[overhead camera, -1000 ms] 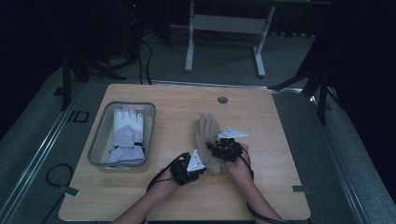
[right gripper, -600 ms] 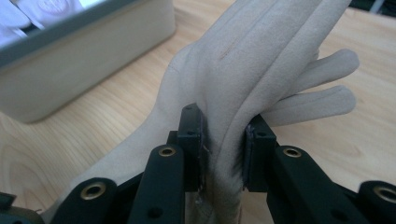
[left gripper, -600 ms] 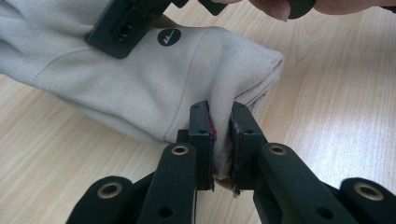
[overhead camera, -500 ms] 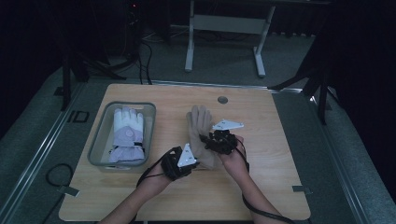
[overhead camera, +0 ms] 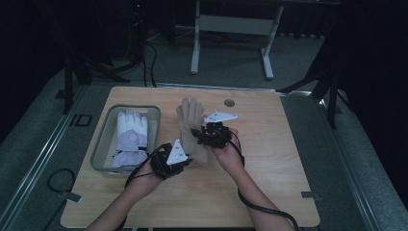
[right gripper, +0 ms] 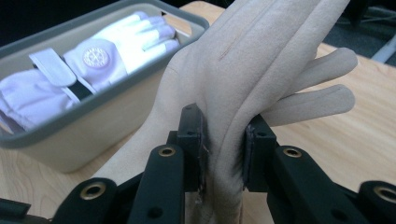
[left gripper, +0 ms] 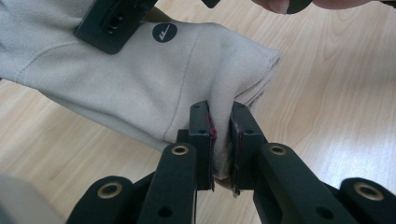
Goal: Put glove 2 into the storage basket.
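High view shows the beige glove [overhead camera: 191, 126] held over the wooden table [overhead camera: 269, 159], just right of the grey bin [overhead camera: 102, 144] where a white glove [overhead camera: 131, 137] already lies. Left gripper [left gripper: 222, 140] pinches its cuff edge and right gripper [right gripper: 223, 149] clamps a fold near the palm. Probably the beige glove goes into the bin next; that transfer remains.

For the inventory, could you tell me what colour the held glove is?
Beige glove; right gripper view shows it best.
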